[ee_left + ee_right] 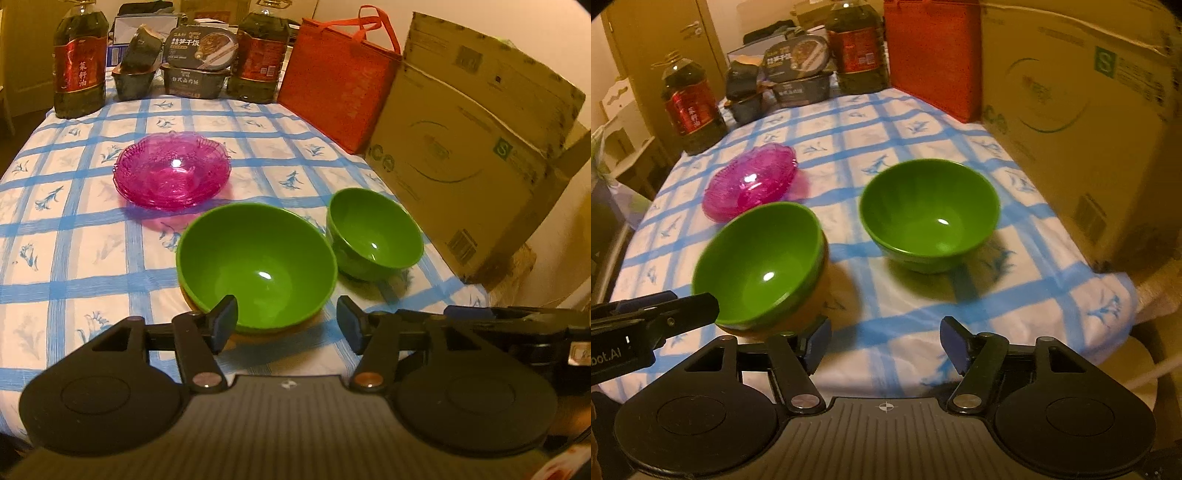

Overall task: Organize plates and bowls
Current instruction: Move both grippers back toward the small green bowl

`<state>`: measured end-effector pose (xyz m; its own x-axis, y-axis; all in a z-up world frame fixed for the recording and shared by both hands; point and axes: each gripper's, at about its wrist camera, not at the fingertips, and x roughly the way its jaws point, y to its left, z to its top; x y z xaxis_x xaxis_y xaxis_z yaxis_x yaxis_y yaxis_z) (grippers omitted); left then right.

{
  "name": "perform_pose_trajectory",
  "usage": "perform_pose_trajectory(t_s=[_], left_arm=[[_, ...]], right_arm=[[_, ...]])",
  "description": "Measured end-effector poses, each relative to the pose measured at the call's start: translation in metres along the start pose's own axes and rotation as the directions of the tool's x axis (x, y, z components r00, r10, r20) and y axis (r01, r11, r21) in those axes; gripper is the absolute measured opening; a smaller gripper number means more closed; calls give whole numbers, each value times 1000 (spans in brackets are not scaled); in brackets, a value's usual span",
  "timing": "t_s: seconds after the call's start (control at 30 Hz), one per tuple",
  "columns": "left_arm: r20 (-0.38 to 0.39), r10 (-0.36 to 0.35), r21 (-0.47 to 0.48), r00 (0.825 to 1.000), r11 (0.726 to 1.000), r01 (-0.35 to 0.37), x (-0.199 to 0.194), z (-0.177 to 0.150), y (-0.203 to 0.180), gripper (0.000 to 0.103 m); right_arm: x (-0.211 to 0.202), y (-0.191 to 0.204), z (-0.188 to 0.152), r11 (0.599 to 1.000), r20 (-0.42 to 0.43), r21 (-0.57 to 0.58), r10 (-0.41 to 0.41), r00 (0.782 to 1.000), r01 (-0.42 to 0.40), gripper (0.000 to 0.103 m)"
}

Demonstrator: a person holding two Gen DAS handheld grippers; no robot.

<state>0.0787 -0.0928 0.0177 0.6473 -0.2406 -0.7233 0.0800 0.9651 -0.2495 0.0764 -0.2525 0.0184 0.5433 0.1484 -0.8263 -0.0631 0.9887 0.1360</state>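
Warm yellow light is shining down from above, making bright spots in the green bowls (256, 266) and dark shadows beside them. Edges are bending and blurring.

The cardboard box (1082, 110) runs off frame; far food-pack (798, 59) labels blur.

Both wrist views look steeply down from the near edge of the worktop (74, 258), sharing the green bowls (255, 258) and pink plates (750, 184); the right view sits further right.

Looked glossy smooth plastic: green bowls (256, 266), translucent pink plates (171, 171); matt printed cloth over table (74, 258); brown cardboard box (469, 166).
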Motion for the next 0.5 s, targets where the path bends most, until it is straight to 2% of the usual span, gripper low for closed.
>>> perform_pose_trajectory(t_s=[0.5], left_arm=[[-27, -24, 28, 999, 999, 25, 12, -5, -15, 58]], right_arm=[[-2, -21, -8, 998, -12, 55, -17, 1000, 18, 67]])
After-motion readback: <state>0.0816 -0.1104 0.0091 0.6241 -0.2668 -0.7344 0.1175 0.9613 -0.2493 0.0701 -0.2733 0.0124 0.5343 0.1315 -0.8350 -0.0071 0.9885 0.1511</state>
